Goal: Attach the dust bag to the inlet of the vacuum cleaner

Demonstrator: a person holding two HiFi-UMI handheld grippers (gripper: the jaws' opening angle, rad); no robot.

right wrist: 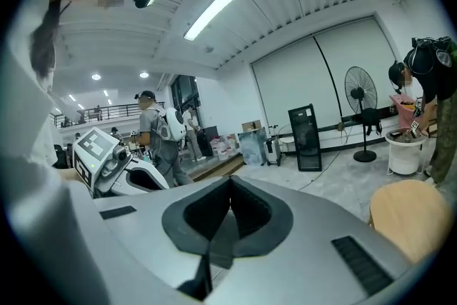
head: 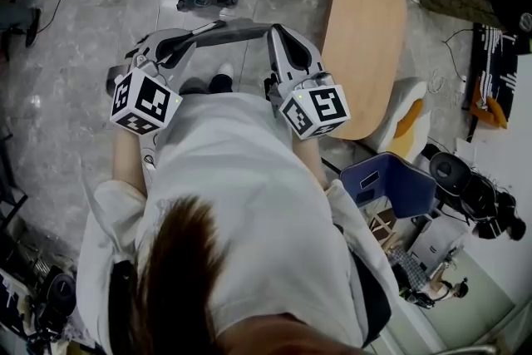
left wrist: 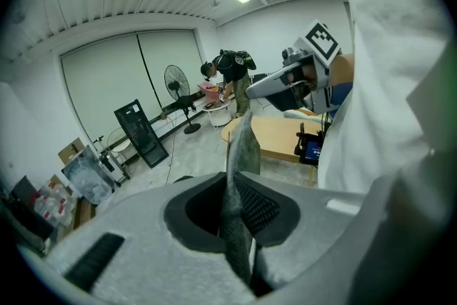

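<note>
Left gripper [left wrist: 235, 186] and right gripper [right wrist: 228, 186] fingers are clamped on the grey dust bag [head: 233, 31].
Light, limp cloth, upper centre of head view; holds at its edges likely keep it taut.

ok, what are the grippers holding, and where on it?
The grey dust bag, stretched between both: left gripper is shut on one edge, right gripper looks shut on the opposite end.

Lighting: cool white, from ceiling strip lamps [right wrist: 216, 8], which clip to pure white. The head view is dimmer and flat, with soft shadows on the floor [head: 83, 12]. Both gripper views show strong fisheye, with bowed ceiling lines and black vignette in the corners. The right gripper [right wrist: 230, 181] shell nearest the lens is soft; the background is sharper.
</note>
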